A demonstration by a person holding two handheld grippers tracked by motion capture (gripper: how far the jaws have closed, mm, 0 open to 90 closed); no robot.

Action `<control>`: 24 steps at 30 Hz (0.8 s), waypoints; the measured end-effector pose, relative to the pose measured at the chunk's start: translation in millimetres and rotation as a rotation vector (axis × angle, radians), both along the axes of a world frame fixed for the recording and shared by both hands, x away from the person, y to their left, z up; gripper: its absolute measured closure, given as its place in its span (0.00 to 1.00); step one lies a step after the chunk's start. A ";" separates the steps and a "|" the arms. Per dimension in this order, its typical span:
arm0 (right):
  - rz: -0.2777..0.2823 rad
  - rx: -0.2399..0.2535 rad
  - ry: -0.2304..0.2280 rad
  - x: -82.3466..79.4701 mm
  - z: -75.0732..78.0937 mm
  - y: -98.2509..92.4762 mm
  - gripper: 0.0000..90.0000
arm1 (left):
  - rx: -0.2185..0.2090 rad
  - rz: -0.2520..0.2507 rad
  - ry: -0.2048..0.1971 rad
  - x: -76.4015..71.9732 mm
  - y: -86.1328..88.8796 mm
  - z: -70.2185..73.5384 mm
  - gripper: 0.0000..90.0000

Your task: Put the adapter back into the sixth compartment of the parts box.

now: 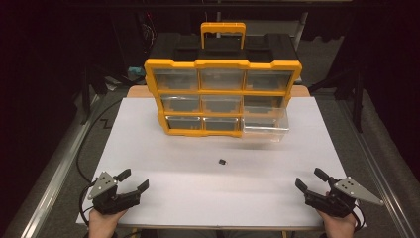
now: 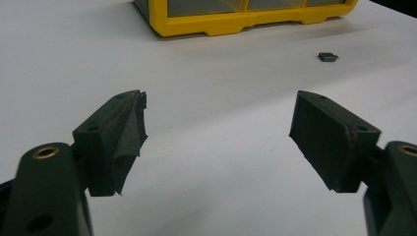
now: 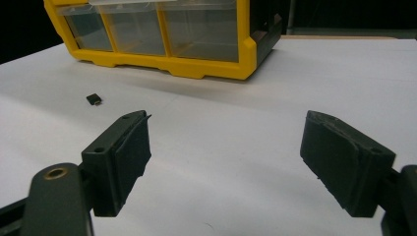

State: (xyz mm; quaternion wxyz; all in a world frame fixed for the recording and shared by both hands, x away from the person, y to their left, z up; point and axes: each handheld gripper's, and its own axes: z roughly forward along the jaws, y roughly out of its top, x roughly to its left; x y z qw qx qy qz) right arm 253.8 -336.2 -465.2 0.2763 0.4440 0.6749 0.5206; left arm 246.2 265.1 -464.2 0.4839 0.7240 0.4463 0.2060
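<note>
Small black part (image 1: 223, 161) on table mid-front | left gripper (image 1: 132, 180) low, agape, empty | right gripper (image 1: 309, 179) likewise

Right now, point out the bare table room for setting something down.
Free: the wide strip between the left hand-held gripper and the right hand-held gripper, below the small black part; also both sides of the yellow organizer. Crowded: beneath the pulled-out clear drawer.

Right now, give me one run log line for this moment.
left gripper: open, idle | right gripper: open, idle | small black part: on table, untouched | organizer: bottom-right drawer pulled out
</note>
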 end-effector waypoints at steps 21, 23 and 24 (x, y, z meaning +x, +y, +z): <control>-0.012 0.006 -0.016 -1.5 1.3 -0.1 0.22 | -0.018 0.004 0.008 1.1 0.8 -1.7 0.22; -0.015 0.006 -0.018 -1.6 1.5 -0.3 0.22 | -0.019 0.003 0.009 1.2 0.9 -1.7 0.22; -0.013 0.007 -0.018 -1.6 1.5 -0.3 0.22 | -0.019 0.003 0.009 1.2 0.9 -1.7 0.22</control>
